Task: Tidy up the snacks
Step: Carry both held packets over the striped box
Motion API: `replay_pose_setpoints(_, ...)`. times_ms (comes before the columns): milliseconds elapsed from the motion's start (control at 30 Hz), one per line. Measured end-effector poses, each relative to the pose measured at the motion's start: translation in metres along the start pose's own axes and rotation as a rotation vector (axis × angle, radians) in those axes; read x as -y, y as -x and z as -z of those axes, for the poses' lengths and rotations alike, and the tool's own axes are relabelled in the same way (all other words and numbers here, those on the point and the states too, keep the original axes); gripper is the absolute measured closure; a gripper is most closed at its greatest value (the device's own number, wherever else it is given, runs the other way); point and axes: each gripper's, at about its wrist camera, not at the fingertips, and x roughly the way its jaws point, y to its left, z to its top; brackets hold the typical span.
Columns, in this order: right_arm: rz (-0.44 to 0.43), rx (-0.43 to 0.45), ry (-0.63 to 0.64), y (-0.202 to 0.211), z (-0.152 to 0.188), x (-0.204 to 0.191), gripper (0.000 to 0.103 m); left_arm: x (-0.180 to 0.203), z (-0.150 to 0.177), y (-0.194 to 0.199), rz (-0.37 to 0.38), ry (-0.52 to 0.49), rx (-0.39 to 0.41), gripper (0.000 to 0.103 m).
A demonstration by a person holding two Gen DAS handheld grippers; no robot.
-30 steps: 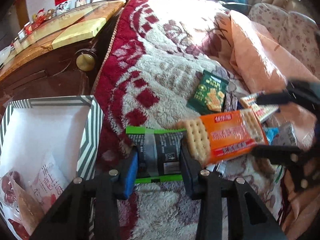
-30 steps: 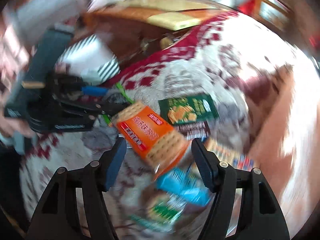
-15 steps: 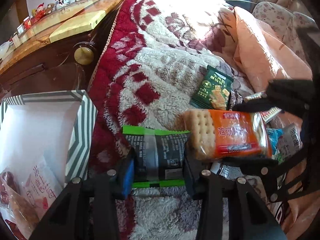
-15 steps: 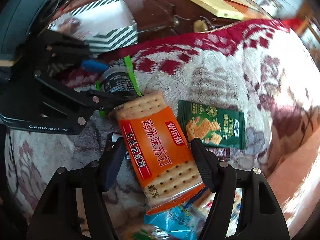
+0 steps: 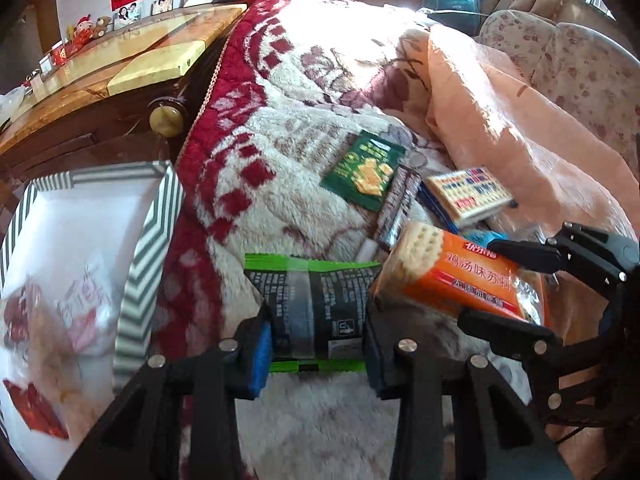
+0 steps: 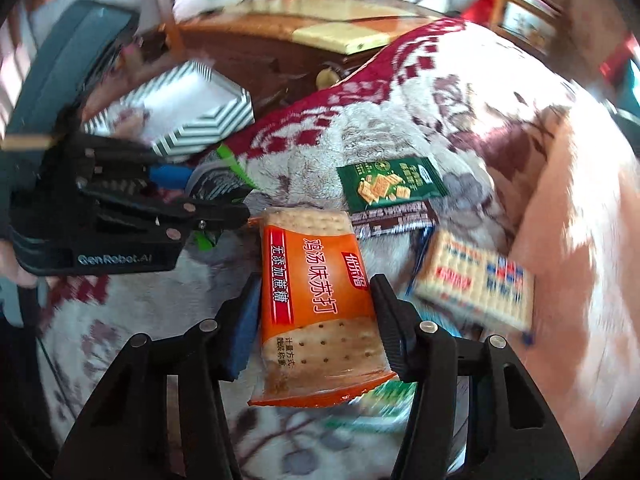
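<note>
My left gripper is shut on a black packet with green edges, held just above the fleece blanket. To its right, my right gripper has its jaws closing on an orange cracker pack, and both pads touch the pack's long sides. The left wrist view shows the same pack between the right gripper's fingers. In the right wrist view, the left gripper and its packet sit at the left. A striped box with white inside stands left of the blanket and holds several snack bags.
On the red-and-white blanket lie a green cracker packet, a brown bar and a blue-and-red cracker pack. A peach cover is bunched on the right. A dark wooden cabinet stands behind the box.
The right gripper's jaws have narrowed onto the orange cracker pack, which has turned lengthwise between them. The left gripper kept its grip on the black packet and shifted slightly.
</note>
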Motion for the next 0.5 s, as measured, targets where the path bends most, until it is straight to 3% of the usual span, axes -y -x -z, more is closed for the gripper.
replay_pose_setpoints(233,-0.020,0.026,-0.084,0.012,0.016,-0.013,0.050,-0.005,0.018,0.024,0.000,0.029,0.024,0.063)
replay_pose_setpoints(500,-0.033,0.083,-0.093,0.030,0.004,-0.030,0.050,-0.025,0.022,0.056,-0.079,0.048,0.077,0.062)
